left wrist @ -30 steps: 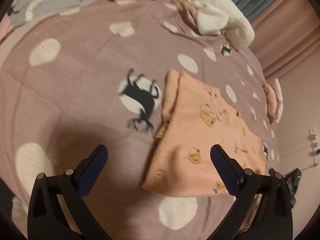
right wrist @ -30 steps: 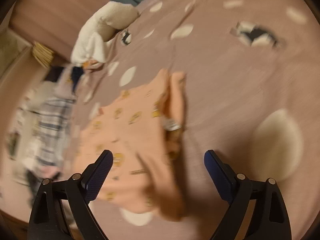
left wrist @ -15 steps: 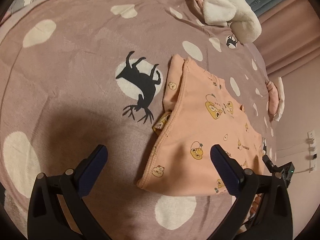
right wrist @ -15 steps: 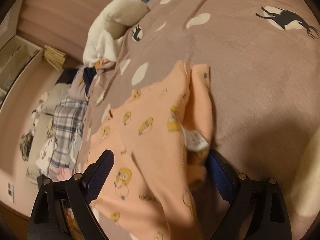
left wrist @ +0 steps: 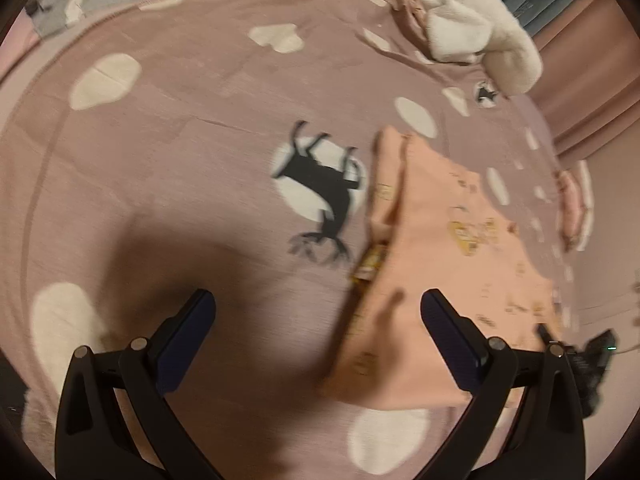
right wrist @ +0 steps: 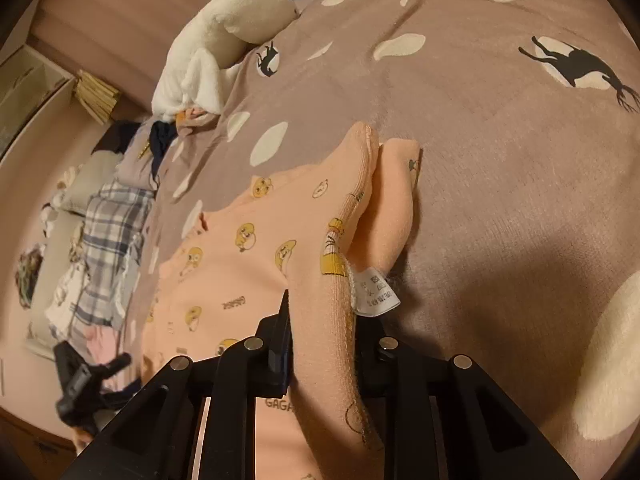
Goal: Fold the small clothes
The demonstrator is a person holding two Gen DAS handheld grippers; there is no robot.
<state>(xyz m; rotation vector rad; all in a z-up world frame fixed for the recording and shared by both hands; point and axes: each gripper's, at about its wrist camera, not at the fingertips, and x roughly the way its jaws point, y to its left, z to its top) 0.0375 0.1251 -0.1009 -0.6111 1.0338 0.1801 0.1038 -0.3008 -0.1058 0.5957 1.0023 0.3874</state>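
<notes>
A: What sits nearest in the right wrist view?

B: The right gripper (right wrist: pixel 322 344). Its jaws have just been closing and now pinch a ribbed fold of the small peach cotton garment printed with yellow cartoon faces (right wrist: pixel 240 272). A white care label (right wrist: pixel 374 292) hangs from the pinched hem just past the jaws.

A: And the left one?

B: The left gripper (left wrist: pixel 318 312) hovers above the bed with its jaws spread wide and nothing between them. Its right finger (left wrist: pixel 452 340) overlaps the near edge of the same garment (left wrist: pixel 448 264) in the picture; whether it touches the cloth cannot be told, as the frame is blurred.

A: Where does the garment lie?

B: Flat on the mauve bedspread with cream spots (right wrist: pixel 500 168), apart from the raised fold in the right jaws. In the left view a black deer silhouette on a cream disc (left wrist: pixel 320 188) lies just beside the garment's edge.

A: Farther back?

B: A fluffy white blanket (right wrist: pixel 224 44) bunched at the bedspread's far edge, and a checked blue-and-white cloth (right wrist: pixel 108 236) with other loose clothes at the left of the right view. Beyond them hang pink curtains (right wrist: pixel 116 4).
</notes>
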